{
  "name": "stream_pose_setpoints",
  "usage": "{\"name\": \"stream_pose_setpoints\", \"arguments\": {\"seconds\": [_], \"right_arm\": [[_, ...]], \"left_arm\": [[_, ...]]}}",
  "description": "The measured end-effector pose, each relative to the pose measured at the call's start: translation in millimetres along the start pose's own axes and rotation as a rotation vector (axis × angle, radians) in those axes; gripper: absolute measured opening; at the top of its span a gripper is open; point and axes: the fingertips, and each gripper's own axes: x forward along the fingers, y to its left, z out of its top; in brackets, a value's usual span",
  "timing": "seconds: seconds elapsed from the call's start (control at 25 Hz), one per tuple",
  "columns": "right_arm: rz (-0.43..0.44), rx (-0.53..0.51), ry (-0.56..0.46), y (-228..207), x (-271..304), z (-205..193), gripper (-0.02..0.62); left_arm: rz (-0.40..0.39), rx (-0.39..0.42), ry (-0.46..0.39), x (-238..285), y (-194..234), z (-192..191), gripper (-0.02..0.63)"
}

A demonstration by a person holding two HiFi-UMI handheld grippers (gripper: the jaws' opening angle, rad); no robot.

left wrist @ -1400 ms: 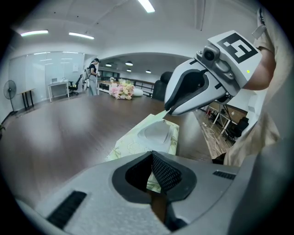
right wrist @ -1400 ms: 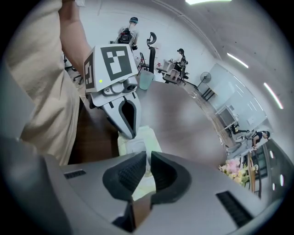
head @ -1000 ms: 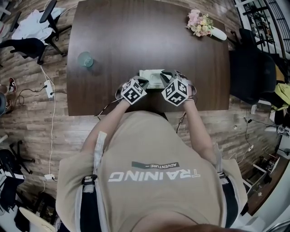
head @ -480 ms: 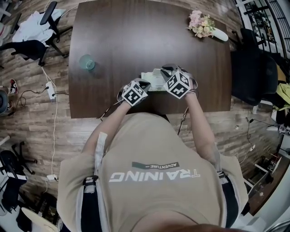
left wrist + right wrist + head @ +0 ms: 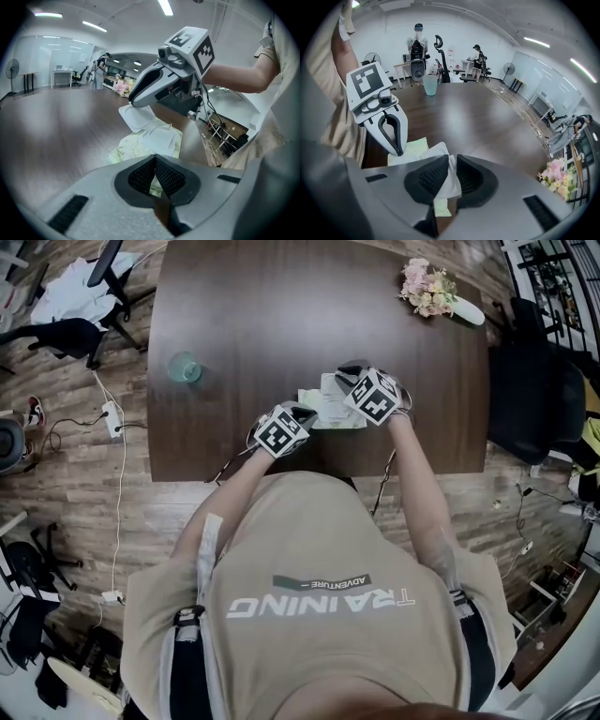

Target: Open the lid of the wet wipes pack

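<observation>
Head view: tugs lid (image 5: 136, 119) farther back than before with right gripper (image 5: 449, 161) pinching it, holds pack (image 5: 129, 147) pinched in left gripper (image 5: 154, 158), so nearly open.

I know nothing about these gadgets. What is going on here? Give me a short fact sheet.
Setting: dark wooden table, with a person standing at it
Main item: wet wipes pack, near the table's front edge
Left claw: closed on the pack's near edge, steadying it
Right claw: closed on the white lid, which is raised off the pack
Also on the table: a cup, a bunch of flowers
Task status: lid partly open
</observation>
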Motion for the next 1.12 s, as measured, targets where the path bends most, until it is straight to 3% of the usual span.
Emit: {"name": "stream_pose_setpoints", "arguments": {"seconds": [0.16, 0.48, 0.96, 1.12], "right_arm": [[0.045, 0.016, 0.002, -4.5, 9.6, -3.8, 0.037], [0.123, 0.144, -0.027, -8.0, 30.7, -17.6, 0.046], [0.116, 0.156, -0.058, 4.4, 45.7, -25.3, 0.046], [0.15, 0.17, -0.004, 12.8, 50.7, -33.3, 0.018]], "left_arm": [[-0.006, -0.027, -0.001, 0.4, 1.3, 1.0, 0.009], [-0.014, -0.032, 0.018, -0.2, 1.0, -0.3, 0.009], [-0.016, -0.041, 0.027, -0.6, 1.5, -2.3, 0.009], [-0.01, -0.052, 0.025, -0.3, 2.7, -4.0, 0.009]]}}
